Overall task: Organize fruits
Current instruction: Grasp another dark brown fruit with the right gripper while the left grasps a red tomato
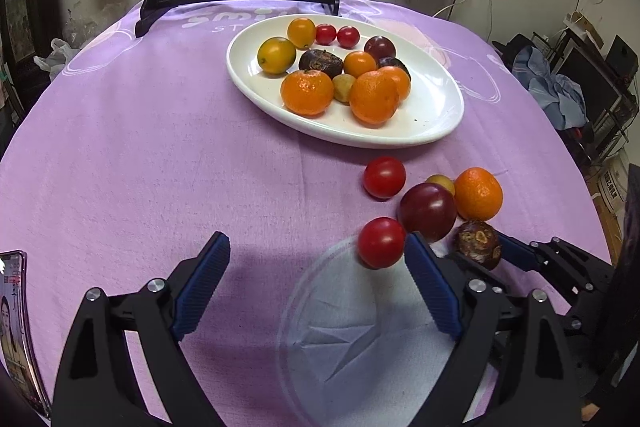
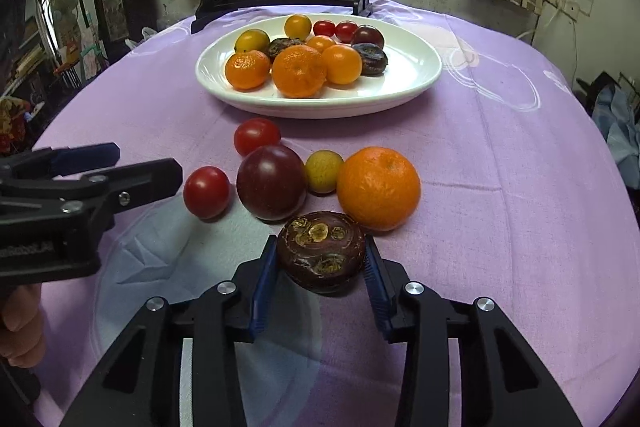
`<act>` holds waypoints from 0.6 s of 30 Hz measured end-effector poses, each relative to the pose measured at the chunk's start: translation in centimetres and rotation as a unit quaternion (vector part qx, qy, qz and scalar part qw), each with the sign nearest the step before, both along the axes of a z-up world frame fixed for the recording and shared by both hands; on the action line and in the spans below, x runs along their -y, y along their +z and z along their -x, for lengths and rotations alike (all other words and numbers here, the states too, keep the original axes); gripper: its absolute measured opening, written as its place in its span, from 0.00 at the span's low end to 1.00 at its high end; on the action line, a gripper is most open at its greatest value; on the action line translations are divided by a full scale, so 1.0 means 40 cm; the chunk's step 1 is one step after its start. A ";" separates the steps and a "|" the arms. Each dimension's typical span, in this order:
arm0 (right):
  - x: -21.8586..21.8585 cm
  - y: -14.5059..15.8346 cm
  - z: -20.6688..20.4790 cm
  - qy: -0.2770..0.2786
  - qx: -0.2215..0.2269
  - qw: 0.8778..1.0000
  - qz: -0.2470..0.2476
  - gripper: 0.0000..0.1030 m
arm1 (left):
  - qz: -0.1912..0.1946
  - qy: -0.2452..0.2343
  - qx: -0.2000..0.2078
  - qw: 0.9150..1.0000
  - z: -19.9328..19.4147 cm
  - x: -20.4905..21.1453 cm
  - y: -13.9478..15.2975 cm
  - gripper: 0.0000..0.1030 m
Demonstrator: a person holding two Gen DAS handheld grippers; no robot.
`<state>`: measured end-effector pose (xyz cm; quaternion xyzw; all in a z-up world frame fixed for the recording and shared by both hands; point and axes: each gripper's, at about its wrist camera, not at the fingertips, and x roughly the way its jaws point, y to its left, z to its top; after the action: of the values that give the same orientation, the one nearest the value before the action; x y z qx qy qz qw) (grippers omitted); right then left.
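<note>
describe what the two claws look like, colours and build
Both claws, left claw and right claw, share one build: matte black angular linkage arms, silver round bolt heads at the joints, and blue ribbed pads lining each finger. No cables or markings show. A bare fingertip shows behind the left one.

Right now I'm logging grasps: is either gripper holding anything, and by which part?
The right gripper has the brown water chestnut between its pads, at its left and right sides. The left gripper is open, holding nothing.

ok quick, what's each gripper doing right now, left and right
Left gripper: open, holding nothing, beside a red tomato.
Right gripper: closed on the dark brown fruit.
</note>
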<state>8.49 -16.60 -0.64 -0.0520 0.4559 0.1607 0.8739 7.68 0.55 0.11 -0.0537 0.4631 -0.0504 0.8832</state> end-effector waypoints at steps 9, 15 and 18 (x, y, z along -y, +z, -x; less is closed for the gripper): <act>0.124 0.024 0.048 -0.052 0.006 0.997 -0.053 0.41 | -0.039 -0.029 -0.002 0.999 0.017 0.060 -0.032 0.84; 0.140 0.027 0.051 -0.053 0.008 0.996 -0.073 0.41 | -0.054 -0.040 -0.010 0.998 -0.001 0.086 -0.052 0.75; 0.137 0.029 0.056 -0.047 0.012 0.996 -0.072 0.41 | -0.062 -0.043 -0.017 0.997 -0.021 0.100 -0.064 0.61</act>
<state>6.24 -22.08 0.54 0.0308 0.4344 0.1517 0.8873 8.54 -3.45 -2.46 0.0202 0.4820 -0.0582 0.8740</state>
